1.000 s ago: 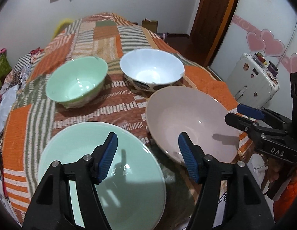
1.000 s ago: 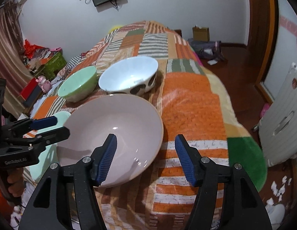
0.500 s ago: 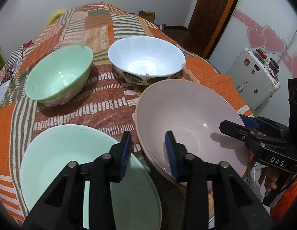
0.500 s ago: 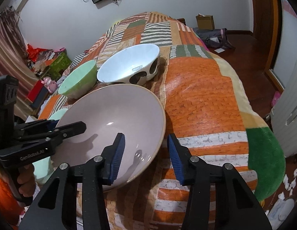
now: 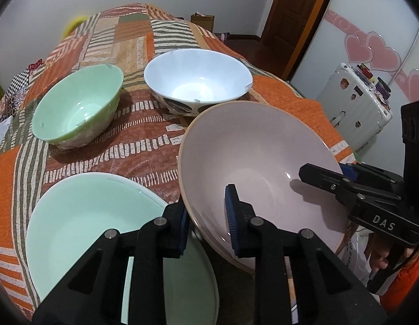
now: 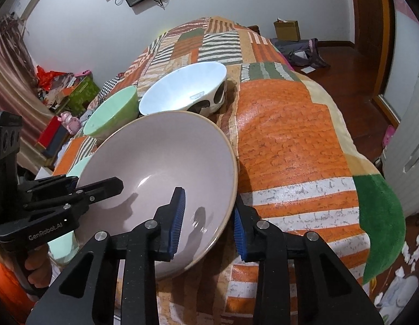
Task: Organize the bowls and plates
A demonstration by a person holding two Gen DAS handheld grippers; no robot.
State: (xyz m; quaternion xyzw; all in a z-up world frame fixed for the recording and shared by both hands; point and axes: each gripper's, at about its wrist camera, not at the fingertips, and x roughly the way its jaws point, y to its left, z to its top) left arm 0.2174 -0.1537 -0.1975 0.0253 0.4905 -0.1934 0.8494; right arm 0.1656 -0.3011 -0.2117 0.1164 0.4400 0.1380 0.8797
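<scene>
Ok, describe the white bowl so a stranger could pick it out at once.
On the patchwork bedspread sit four dishes. The white bowl stands in the far row, right of the green bowl, behind the pink plate. Only it has dark blotches outside.

A wide pink bowl is sitting tilted at the bed's near edge beside a pale green plate, with a green bowl and white bowl lying upright behind.

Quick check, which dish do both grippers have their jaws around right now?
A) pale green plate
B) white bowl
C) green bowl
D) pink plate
D: the left gripper and right gripper each straddle an opposite side of the pink plate's rim, one pad inside, one outside.
</scene>
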